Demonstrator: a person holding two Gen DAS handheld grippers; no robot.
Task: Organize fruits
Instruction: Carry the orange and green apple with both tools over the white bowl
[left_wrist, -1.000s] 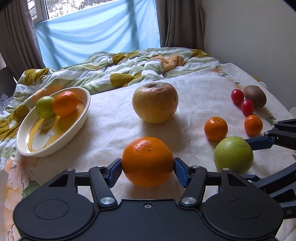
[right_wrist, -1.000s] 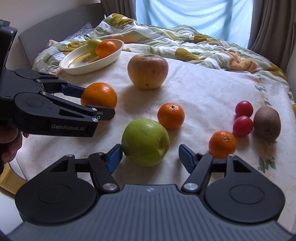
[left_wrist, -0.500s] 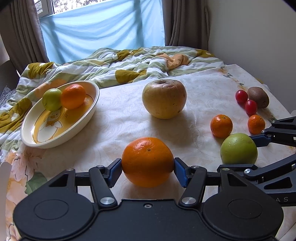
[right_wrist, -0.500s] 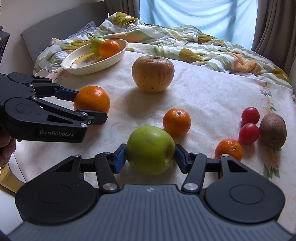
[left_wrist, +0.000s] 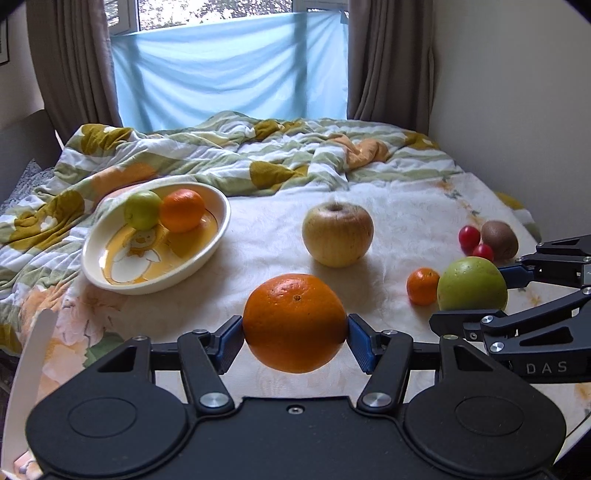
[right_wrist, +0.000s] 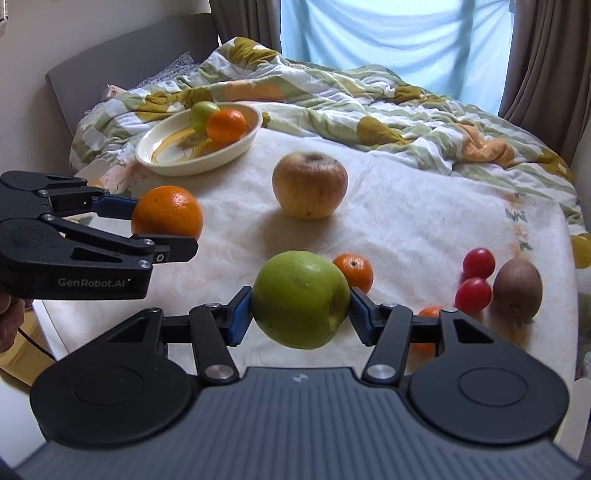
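Observation:
My left gripper (left_wrist: 294, 334) is shut on a large orange (left_wrist: 294, 322) and holds it above the table; it also shows in the right wrist view (right_wrist: 167, 216). My right gripper (right_wrist: 301, 314) is shut on a green apple (right_wrist: 300, 298), lifted off the cloth; the apple shows in the left wrist view (left_wrist: 471, 283) too. A cream oval dish (left_wrist: 122, 273) at the left holds a small green fruit (left_wrist: 142, 208) and an orange (left_wrist: 183, 209).
On the cloth lie a big yellow-brown apple (left_wrist: 337, 234), a small mandarin (left_wrist: 422, 286), two red cherry tomatoes (right_wrist: 476, 277), a kiwi (right_wrist: 517, 293) and another mandarin (right_wrist: 428, 312) partly hidden by my right gripper. A rumpled quilt (left_wrist: 258, 155) lies behind.
My right gripper closed on the green apple and lifted it. My left gripper rose with the orange; both views now sit higher above the table.

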